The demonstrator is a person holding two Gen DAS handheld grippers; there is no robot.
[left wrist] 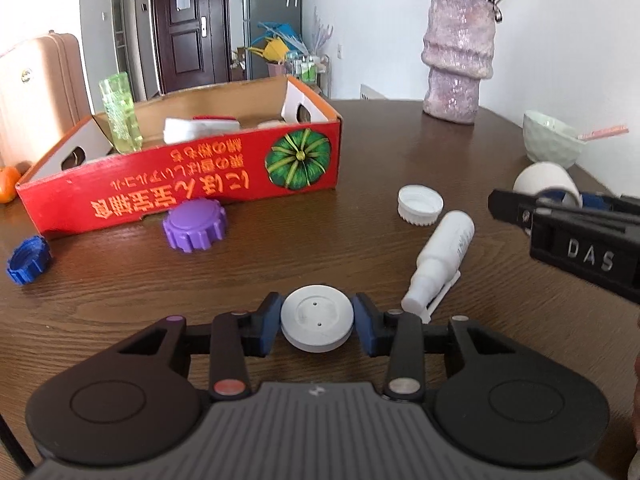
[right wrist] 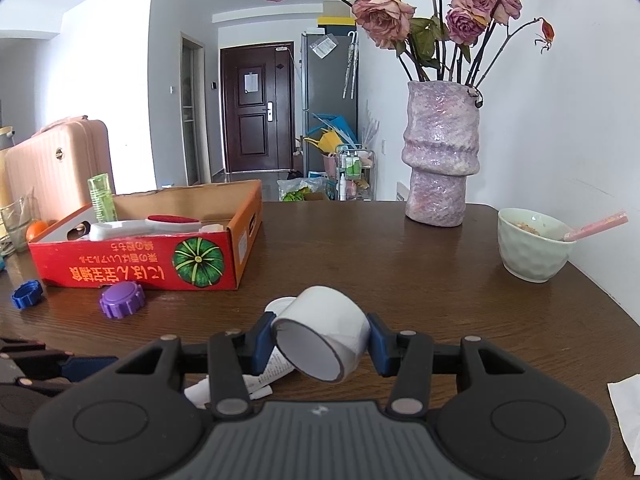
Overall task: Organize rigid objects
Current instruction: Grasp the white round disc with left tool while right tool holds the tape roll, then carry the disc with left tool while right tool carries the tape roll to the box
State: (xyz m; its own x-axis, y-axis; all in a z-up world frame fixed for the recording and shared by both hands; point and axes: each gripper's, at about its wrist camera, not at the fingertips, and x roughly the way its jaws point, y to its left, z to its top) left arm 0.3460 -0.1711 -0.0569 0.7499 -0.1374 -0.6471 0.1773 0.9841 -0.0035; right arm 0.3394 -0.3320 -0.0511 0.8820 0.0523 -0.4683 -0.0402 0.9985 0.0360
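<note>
Looking along the left gripper (left wrist: 317,322), its 2 blue pads (left wrist: 267,326) pinch a flat white disc (left wrist: 317,322) from either side, the disc lying low over the brown table (left wrist: 280,264). Just right of the fingers lies a white spray bottle (left wrist: 440,264) on its side, and beyond it an upturned white cap (left wrist: 420,204). Ahead and left of the fingers sits the red box (left wrist: 180,192), with a purple knob (left wrist: 195,224) touching or nearly touching its front wall and a blue cap (left wrist: 28,260) further left. The right gripper (left wrist: 496,200) comes in from the right edge carrying a white roll (left wrist: 546,184).

From the right wrist, the right gripper's pads (right wrist: 378,344) press on that white roll of tape, gripped across its width and tilted so its open core faces down towards the camera. The spray bottle shows partly under the left finger. The box stands ahead and left of the fingers, already holding a green glass (right wrist: 101,198) and a white and red brush (right wrist: 152,224); a pale bowl (right wrist: 532,244) and a pink vase (right wrist: 440,152) stand off to the right.

My guess is both items are bound for the box. The disc is held only by its thin rounded edge, so a quick lift or a twist could let it pop out sideways. The tilted roll could pivot between its pads. With both grippers heading the same way, they could knock each other, or clip the green glass at the near corner
</note>
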